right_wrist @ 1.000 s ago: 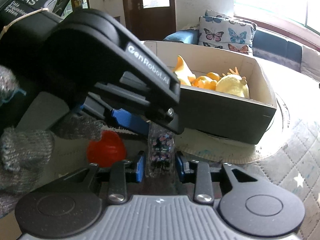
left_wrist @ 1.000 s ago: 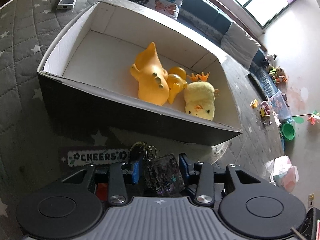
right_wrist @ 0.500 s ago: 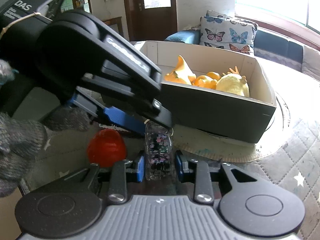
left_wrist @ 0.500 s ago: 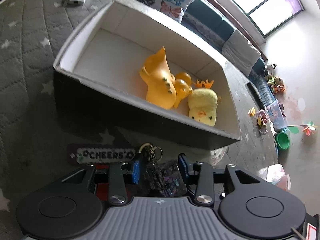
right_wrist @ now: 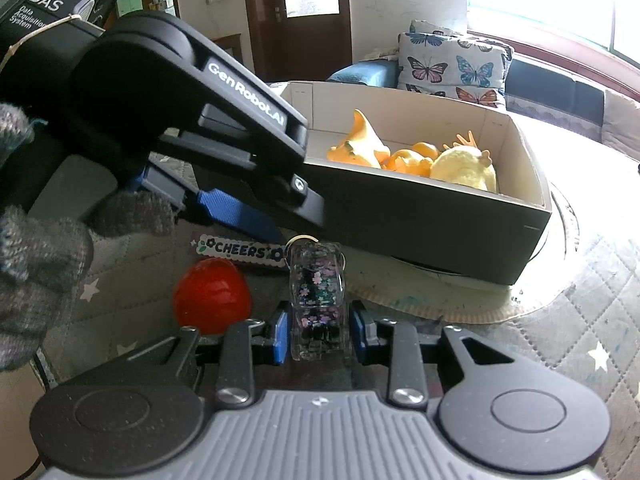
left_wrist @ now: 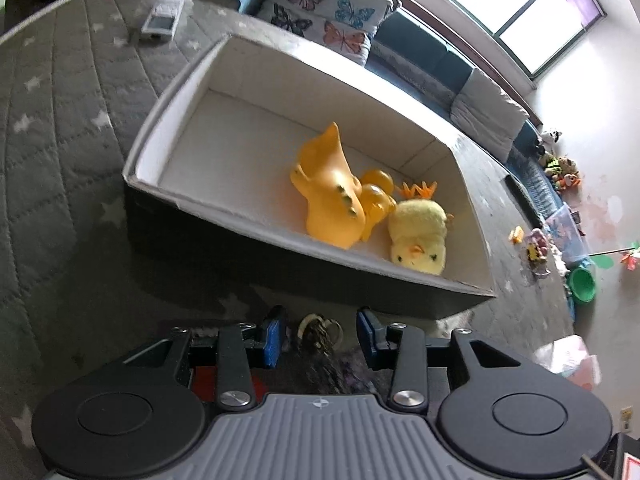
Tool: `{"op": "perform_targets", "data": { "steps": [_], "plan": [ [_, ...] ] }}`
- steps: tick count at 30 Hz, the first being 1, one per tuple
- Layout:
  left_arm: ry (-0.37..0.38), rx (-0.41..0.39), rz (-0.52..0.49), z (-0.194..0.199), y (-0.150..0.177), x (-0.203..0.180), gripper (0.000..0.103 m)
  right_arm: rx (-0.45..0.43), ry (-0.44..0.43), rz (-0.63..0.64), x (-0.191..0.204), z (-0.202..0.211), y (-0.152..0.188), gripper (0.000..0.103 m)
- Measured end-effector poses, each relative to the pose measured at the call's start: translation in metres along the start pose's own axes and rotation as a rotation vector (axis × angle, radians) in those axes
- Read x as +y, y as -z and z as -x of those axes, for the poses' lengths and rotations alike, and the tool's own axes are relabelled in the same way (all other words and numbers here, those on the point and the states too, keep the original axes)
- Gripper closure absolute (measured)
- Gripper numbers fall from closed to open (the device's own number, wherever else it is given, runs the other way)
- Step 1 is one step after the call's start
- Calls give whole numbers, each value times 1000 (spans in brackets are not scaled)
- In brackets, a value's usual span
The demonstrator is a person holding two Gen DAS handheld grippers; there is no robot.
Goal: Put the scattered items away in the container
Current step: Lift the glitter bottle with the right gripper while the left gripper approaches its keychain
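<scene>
Keychain (right_wrist: 318, 300): a clear charm flecked with pink flowers stands upright between the blue pads of the right tool (right_wrist: 320, 336), which is closed to a narrow gap and grips the charm's lower part on both sides. The charm's metal ring sits at its top, and a dark "CHEERS" tag (right_wrist: 236, 250) lies flat on the table (left_wrist: 60, 160) to the left of that ring. The left tool (left_wrist: 320, 324) reaches down over the same spot from the upper left; its jaws stand well apart, with the ring between the pads and touching neither, so it holds nothing. In the left wrist view the ring and charm are blurred. A hand in a grey knit glove (right_wrist: 36, 264) carries the left tool. A red toy (right_wrist: 212, 300) lies on the table just left of the right tool, beside the charm. Just beyond both tools stands the box (right_wrist: 420, 220), dark outside and white inside, open at the top. Inside it, toward its right end, an orange rubber toy (left_wrist: 332, 200) lies against a yellow plush chick (left_wrist: 418, 236); the keychain is outside the box, near its front wall. The table is covered with a grey quilted cloth with white stars. A remote (left_wrist: 160, 20) lies on it past the box's far left corner. Behind the table are butterfly cushions (right_wrist: 452, 64).
</scene>
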State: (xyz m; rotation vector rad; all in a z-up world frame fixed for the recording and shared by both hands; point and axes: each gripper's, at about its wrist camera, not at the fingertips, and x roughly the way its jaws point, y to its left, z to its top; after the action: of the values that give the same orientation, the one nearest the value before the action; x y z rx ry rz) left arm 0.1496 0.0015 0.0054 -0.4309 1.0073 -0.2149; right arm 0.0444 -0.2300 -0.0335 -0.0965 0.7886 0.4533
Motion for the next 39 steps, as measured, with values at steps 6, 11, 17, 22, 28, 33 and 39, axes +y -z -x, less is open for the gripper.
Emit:
{"op": "perform_targets", "data": {
  "steps": [6, 11, 17, 22, 28, 33, 39],
  "plan": [
    [-25, 20, -5, -10, -2, 9, 62, 4, -2, -2, 0, 0, 1, 73],
    [-14, 43, -20, -13, 2, 13, 62, 11, -4, -11, -2, -4, 1, 72],
    [15, 56, 5, -11, 1, 18, 62, 12, -5, -11, -2, -4, 1, 72],
    [50, 64, 33, -9, 2, 20, 63, 12, -8, -15, -3, -4, 1, 72],
    [39, 51, 43, -7, 1, 25, 63, 12, 16, -24, -7, -2, 2, 73],
    [40, 55, -35, -5, 0, 23, 63, 11, 43, -37, -14, 2, 4, 73],
    [4, 55, -213, -1, 3, 16, 63, 11, 48, -40, -16, 3, 4, 73]
  ]
}}
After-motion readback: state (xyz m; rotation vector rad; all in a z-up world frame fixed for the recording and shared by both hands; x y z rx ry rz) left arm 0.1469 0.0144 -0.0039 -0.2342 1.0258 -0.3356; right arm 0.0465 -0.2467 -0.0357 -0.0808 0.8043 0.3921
